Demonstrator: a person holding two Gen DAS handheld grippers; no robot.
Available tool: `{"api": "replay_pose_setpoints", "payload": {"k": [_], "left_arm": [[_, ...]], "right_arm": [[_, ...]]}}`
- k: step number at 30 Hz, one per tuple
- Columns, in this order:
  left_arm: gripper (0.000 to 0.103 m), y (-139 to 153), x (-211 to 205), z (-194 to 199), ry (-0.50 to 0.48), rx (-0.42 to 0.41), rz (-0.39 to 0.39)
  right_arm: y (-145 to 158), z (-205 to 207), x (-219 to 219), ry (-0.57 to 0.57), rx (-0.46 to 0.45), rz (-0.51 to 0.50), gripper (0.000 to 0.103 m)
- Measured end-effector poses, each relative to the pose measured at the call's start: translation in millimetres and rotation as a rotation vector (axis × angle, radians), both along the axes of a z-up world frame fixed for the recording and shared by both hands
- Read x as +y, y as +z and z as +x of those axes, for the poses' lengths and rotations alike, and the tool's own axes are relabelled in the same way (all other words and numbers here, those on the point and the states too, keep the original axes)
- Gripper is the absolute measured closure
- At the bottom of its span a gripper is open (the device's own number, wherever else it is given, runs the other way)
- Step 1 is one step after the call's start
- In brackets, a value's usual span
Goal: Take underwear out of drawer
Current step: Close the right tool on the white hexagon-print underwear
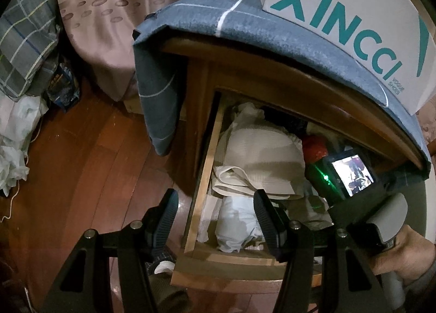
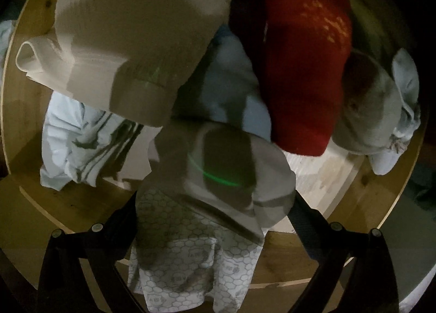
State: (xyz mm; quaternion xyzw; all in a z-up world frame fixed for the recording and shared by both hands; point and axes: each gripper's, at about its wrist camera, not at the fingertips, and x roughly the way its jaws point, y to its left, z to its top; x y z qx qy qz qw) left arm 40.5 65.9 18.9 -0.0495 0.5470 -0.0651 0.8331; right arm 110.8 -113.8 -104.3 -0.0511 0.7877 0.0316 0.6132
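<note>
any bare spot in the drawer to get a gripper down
Bare wood shows at the front right of the drawer, between the red cloth and the front wall. The middle and left are crowded with folded clothes.

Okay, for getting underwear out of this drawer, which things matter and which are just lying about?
Job:
open drawer
hexagon-print underwear, between the right claw fingers
left claw, open

Lying about:
red cap
shoe box
blue checked cloth
bed

Black left tongs (image 1: 215, 212) with ribbed pads, silver screws on angular arms, right tongs (image 2: 215, 204) black too
</note>
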Motion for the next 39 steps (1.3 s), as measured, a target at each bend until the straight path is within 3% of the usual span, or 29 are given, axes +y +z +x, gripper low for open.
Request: {"api": "replay_pose_setpoints", "payload": {"k": [10,15,18,30,39], "left_arm": [[0.044,-3,-2,-1,-0.013,0.008,0.018],[0.044,-7,-5,-1,-0.022,0.018,0.027],[0.044,-10,-8,-1,-0.032,0.025,0.042],[0.044,-21,-22,-1,-0.074,0.059,0.067],[0.044,-34,-49,-1,-0.144,0.104,0.111]], "right_arm": [[-3,-14,-9,0.003,0.005,0.008,0.033],[4,-22,-14,-0.016,-0.026,0.015,0.057],[10,-27,-22,-0.027,-0.054,0.024,0.065],[21,-43,-66,-0.113,-0.128,0.011,0.074],[35,-57,-117,-0.274,-0.22,0.008,0.074]]}}
